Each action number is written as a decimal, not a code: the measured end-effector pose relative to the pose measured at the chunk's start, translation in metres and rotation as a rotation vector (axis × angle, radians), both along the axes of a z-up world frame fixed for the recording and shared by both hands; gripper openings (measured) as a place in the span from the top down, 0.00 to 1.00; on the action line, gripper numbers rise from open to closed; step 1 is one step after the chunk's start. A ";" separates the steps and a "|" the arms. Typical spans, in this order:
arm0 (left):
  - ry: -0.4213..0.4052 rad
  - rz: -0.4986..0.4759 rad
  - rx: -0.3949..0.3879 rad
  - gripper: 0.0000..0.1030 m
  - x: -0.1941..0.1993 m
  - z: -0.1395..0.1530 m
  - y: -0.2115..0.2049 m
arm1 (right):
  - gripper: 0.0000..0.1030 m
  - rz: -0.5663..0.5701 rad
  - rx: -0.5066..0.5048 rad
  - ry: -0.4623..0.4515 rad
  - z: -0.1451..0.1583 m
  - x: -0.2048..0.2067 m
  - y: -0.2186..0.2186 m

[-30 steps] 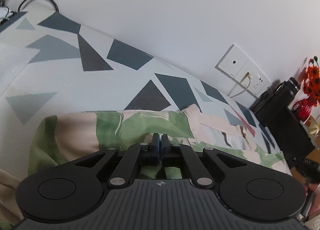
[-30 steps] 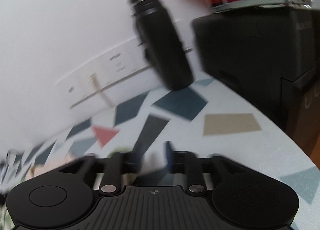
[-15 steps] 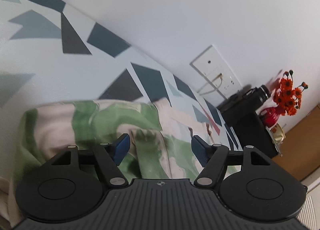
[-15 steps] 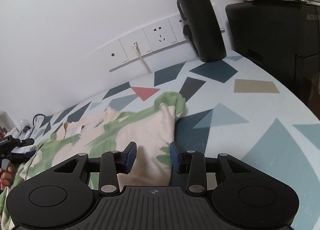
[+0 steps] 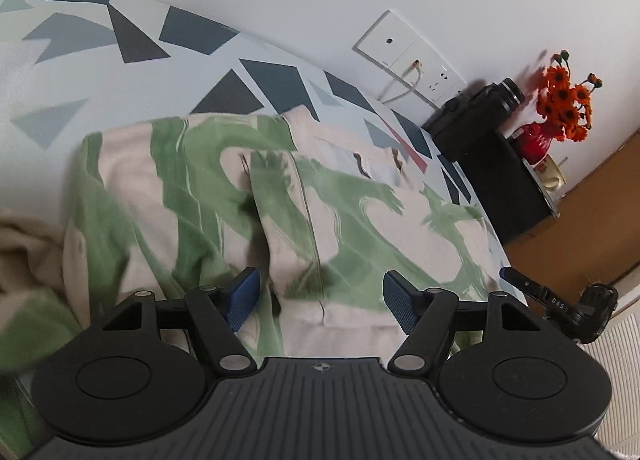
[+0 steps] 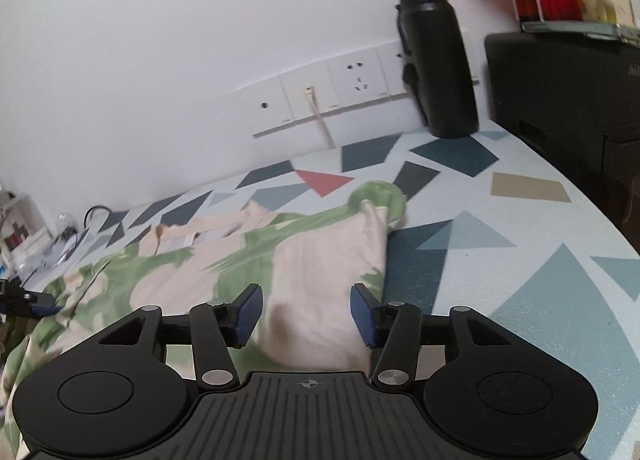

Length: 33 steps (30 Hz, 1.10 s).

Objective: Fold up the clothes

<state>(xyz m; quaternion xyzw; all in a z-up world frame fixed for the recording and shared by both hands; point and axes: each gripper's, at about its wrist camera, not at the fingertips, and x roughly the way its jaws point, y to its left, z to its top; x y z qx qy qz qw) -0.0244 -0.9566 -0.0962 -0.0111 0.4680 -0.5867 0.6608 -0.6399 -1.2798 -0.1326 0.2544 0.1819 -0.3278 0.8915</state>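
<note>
With both the left gripper [image 5: 319, 294] and right gripper [image 6: 306, 314] spread wide and empty, the garment [image 5: 280, 212] hem at 6 o'clock should probably be pinched squarely.

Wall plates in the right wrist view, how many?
4: blank plate, cable plate, socket plate, and one partly behind the black bottle. More may be hidden.

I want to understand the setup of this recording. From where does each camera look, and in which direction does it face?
Left wrist view: sits on the left tool, faces across the green and cream garment toward the wall; its open fingers show.
Right wrist view: sits on the right tool, faces over the garment's folded edge toward the wall; its open fingers show.
Shared: garment, wall sockets, black bottle, patterned tablecloth.
</note>
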 end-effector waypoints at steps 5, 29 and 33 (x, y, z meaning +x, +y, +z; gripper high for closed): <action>-0.113 -0.003 -0.004 0.35 -0.013 -0.003 0.003 | 0.56 -0.015 0.000 0.047 -0.002 -0.006 0.008; -0.212 0.061 -0.070 0.70 -0.023 -0.015 0.018 | 0.28 -0.266 -0.044 0.180 -0.022 -0.025 0.033; -0.181 0.080 -0.082 0.79 -0.016 -0.019 0.022 | 0.29 -0.309 -0.033 0.146 -0.024 -0.033 0.031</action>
